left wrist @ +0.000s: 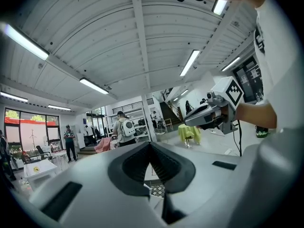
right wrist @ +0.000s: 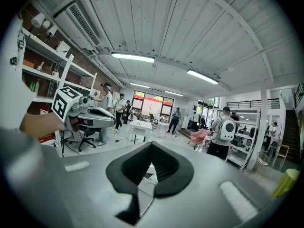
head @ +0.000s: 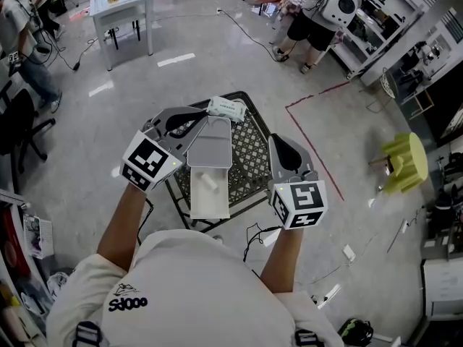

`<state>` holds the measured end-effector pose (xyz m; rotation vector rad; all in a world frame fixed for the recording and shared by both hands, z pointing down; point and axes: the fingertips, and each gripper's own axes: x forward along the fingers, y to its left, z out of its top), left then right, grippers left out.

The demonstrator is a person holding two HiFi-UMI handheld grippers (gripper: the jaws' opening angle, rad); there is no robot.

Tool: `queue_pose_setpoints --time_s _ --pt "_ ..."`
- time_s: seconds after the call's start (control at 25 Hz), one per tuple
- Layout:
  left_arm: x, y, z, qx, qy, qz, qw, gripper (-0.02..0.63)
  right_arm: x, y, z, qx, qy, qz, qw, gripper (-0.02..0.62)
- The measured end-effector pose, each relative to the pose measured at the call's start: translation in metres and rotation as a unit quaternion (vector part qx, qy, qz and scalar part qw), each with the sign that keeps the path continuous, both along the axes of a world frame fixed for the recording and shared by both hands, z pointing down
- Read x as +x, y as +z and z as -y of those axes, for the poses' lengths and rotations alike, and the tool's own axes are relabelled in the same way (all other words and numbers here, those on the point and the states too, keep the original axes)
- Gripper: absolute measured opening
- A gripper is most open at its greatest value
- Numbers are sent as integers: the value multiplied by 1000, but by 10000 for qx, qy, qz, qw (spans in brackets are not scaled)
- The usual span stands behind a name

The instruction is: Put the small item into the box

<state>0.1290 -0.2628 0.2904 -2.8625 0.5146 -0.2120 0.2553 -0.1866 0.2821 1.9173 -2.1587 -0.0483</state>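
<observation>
Small item (head: 207, 181) lying inside open white box (head: 217, 208), box at ctr of black mesh table (head: 253, 150), L gripper (left wrist: 150, 145) & R gripper (right wrist: 151, 145) over table's left & right edges, jaws pressed together, empty, glossy grey floor (head: 130, 85), red tape line (head: 318, 150), yellow stool (head: 404, 161) beyond.

Open-plan laboratory hall: polished grey floor (head: 217, 56) with red tape line (head: 312, 150), white worktable (head: 121, 2) at 11 o'clock, equipment shelving (head: 383, 27) at 1 o'clock, strip lights (right wrist: 133, 57) overhead.
</observation>
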Motion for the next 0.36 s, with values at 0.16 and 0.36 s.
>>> queue_pose_setpoints --time_s 0.16,0.36 --pt "0 1 -1 -42 12 -10 10000 5 0 4 0 -50 1 5 10000 11" --pt "1 5 -1 -83 5 -16 10000 5 -1 8 -1 -103 -23 7 9999 11"
